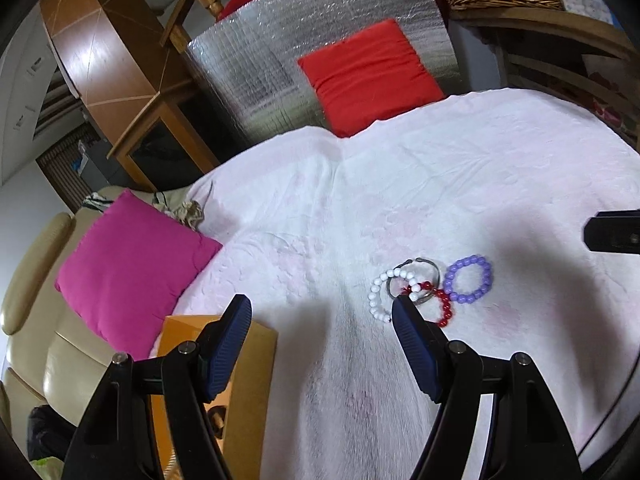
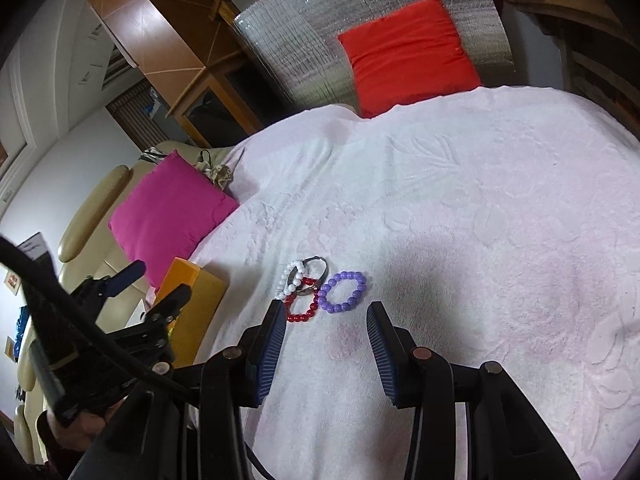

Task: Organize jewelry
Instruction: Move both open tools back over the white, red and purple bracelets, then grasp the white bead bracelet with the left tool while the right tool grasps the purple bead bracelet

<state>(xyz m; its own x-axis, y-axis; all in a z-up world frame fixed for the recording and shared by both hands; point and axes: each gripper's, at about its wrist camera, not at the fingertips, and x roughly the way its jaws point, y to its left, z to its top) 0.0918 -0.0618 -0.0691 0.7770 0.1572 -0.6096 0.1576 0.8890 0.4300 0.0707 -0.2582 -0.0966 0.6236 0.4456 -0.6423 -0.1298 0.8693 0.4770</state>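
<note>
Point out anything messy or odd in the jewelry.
The white bead bracelet, red bead bracelet and metal bangle lie tangled, overlapping on the pink blanket; the purple bead bracelet lies flat beside them.

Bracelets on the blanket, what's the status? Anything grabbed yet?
Both claws open, nothing held: left claw, right claw. White, red, purple bracelets and metal bangle lie clustered on blanket. Nothing blocking.

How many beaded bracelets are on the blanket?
3: a white one at the left, a red one nearest the grippers, a purple one at the right. A metal bangle overlaps them.
</note>
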